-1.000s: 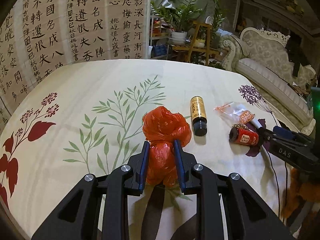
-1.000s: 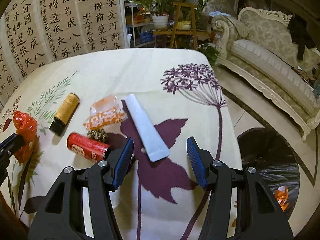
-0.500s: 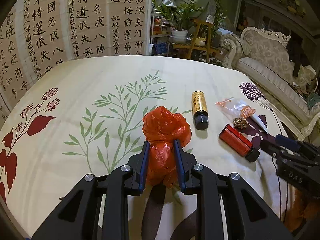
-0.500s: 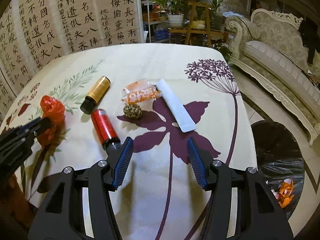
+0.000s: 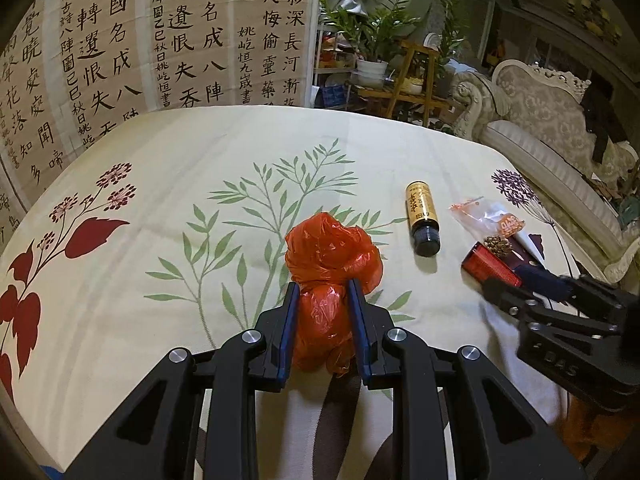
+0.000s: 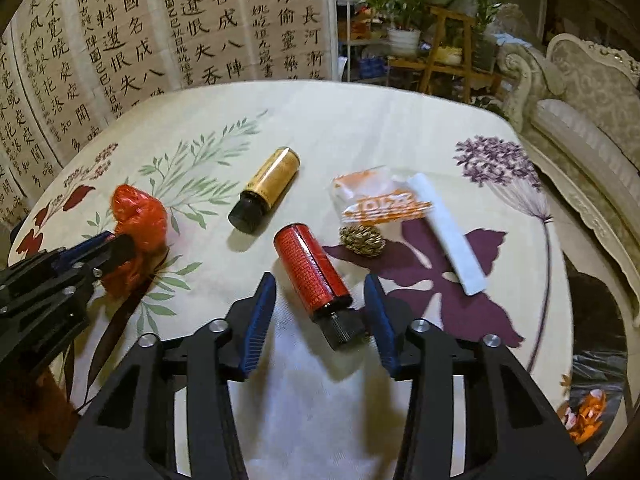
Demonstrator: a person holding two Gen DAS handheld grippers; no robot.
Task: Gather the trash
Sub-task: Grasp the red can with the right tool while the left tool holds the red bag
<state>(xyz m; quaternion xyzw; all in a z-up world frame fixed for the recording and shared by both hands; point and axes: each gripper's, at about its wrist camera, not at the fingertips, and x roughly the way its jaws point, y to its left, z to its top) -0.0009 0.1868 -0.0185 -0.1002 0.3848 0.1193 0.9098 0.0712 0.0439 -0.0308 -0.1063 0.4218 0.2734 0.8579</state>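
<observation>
Since a second ago the right gripper (image 6: pixel 320 316) has slid leftward across the flowered tablecloth (image 6: pixel 360 128) and now straddles the red bottle (image 6: pixel 310 268), which lies low in the middle of the right wrist view with its black cap (image 6: pixel 346 330) pointing toward the camera. Its jaws have just been closing, with the bottle between them, though a gap shows on both sides and the blue pads (image 6: pixel 258 320) do not yet press on it (so nothing is grasped there).

At the left of that view, the left gripper (image 5: pixel 322 316) is clenched on a crumpled red plastic bag (image 5: pixel 330 264), exactly as it was a second ago; in its own camera the bag bulges up out of the pads at centre frame.

Just above the red bottle lie a gold bottle (image 6: pixel 266 190) with a black cap, a small pine cone (image 6: pixel 362 240), an orange-and-clear snack wrapper (image 6: pixel 380 200) and a white strip of packaging (image 6: pixel 450 232), all close together right of centre. At the lower right edge, off the table, a black bin bag (image 6: pixel 600 364) holds 1 orange scrap.
</observation>
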